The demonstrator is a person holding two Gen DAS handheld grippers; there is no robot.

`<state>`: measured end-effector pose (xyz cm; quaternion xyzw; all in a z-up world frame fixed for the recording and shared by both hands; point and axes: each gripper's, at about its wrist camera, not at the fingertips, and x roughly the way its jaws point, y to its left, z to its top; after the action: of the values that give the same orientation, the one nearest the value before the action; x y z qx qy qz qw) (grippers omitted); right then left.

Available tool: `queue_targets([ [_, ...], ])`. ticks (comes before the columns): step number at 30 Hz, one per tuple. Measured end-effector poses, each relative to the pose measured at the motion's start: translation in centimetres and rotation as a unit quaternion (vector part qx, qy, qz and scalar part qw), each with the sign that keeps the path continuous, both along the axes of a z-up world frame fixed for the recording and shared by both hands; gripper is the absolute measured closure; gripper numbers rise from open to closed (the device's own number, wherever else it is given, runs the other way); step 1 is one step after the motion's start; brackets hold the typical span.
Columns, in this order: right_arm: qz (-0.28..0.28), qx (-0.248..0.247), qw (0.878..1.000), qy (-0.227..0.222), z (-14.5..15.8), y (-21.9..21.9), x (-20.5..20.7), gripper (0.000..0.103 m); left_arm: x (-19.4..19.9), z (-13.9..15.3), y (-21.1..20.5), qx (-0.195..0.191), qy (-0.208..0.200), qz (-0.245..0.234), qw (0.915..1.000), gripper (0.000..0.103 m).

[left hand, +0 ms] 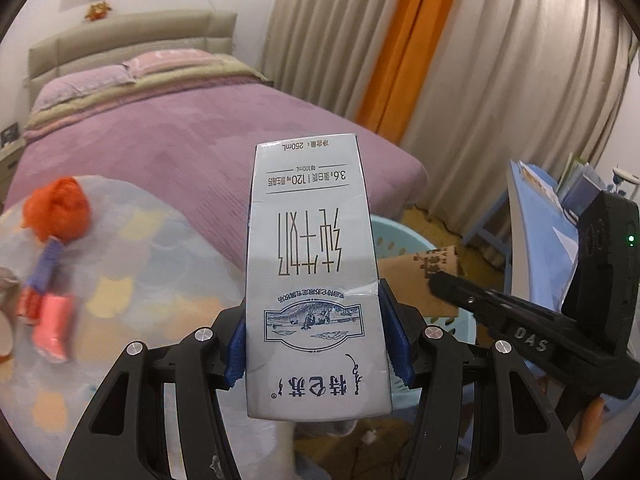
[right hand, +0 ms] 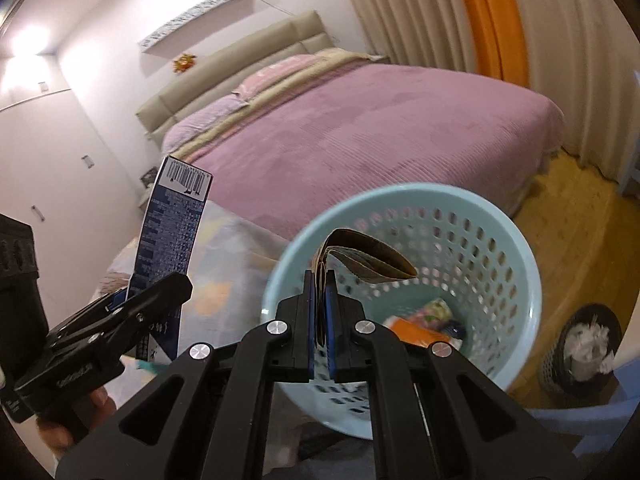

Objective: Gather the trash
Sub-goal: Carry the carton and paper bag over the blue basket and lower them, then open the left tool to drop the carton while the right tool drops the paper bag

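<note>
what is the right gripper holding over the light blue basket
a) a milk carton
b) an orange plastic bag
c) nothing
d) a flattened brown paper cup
d: in the right wrist view the right gripper has its blue pads pinched on a flattened brown paper cup above the light blue basket; the milk carton is in the left gripper.

Both grippers: black plastic frames with cut-out slots, round silver screws at the finger joints, blue ribbed pads. Left gripper [left hand: 316, 344] same build as right gripper [right hand: 320, 320]. Right body has white "DAS" lettering and a green LED.
</note>
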<state>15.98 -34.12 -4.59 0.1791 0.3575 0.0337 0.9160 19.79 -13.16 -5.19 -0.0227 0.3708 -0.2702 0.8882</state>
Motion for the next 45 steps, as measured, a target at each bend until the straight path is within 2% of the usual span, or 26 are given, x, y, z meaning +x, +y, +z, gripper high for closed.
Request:
queue_targets([
  [9,-0.036,-0.004,0.997,0.061,-4.1,-1.4,1.5,0.1,1.7,-3.5,-3.0,0.013,0.048,-0.013,0.9987,0.049],
  [13,-0.05,0.0,0.996,0.077,-5.1,-2.4,1.5,0.093,2.3,-4.2,-4.1,0.021,0.059,-0.009,0.998,0.049],
  [15,-0.056,0.009,0.995,0.079,-5.4,-3.2,1.4,0.086,2.3,-4.1,-4.4,0.023,0.059,-0.009,0.9979,0.048],
  [17,-0.06,0.017,0.995,0.075,-5.6,-3.8,1.2,0.073,2.3,-4.0,-4.5,0.019,0.06,-0.013,0.998,0.047],
  [18,-0.063,0.018,0.995,0.073,-5.6,-4.1,1.1,0.063,2.3,-3.9,-4.6,0.016,0.062,-0.018,0.9978,0.037],
  [19,-0.069,0.013,0.995,0.071,-5.6,-4.3,1.0,0.054,2.2,-3.9,-4.6,0.014,0.066,-0.018,0.9976,0.032],
  [20,-0.071,0.01,0.995,0.07,-5.5,-4.3,0.9,0.053,2.1,-3.8,-4.4,0.012,0.064,-0.015,0.9977,0.029],
  [25,-0.063,0.012,0.996,0.062,-5.0,-4.2,0.7,0.053,1.3,-3.2,-3.7,0.014,0.053,-0.011,0.9984,0.029],
  [31,-0.052,0.0,0.997,0.054,-3.9,-2.9,0.7,0.053,0.5,-2.0,-1.8,-0.003,0.049,0.004,0.9988,0.029],
  [42,0.001,-0.027,1.0,0.004,-0.2,2.1,-0.7,0.053,-2.9,1.2,2.2,-0.012,-0.008,0.023,0.9996,0.031],
  [45,0.025,-0.036,0.999,-0.006,0.6,4.0,-0.9,0.053,-3.7,2.0,3.5,-0.019,-0.019,0.029,0.9992,0.035],
])
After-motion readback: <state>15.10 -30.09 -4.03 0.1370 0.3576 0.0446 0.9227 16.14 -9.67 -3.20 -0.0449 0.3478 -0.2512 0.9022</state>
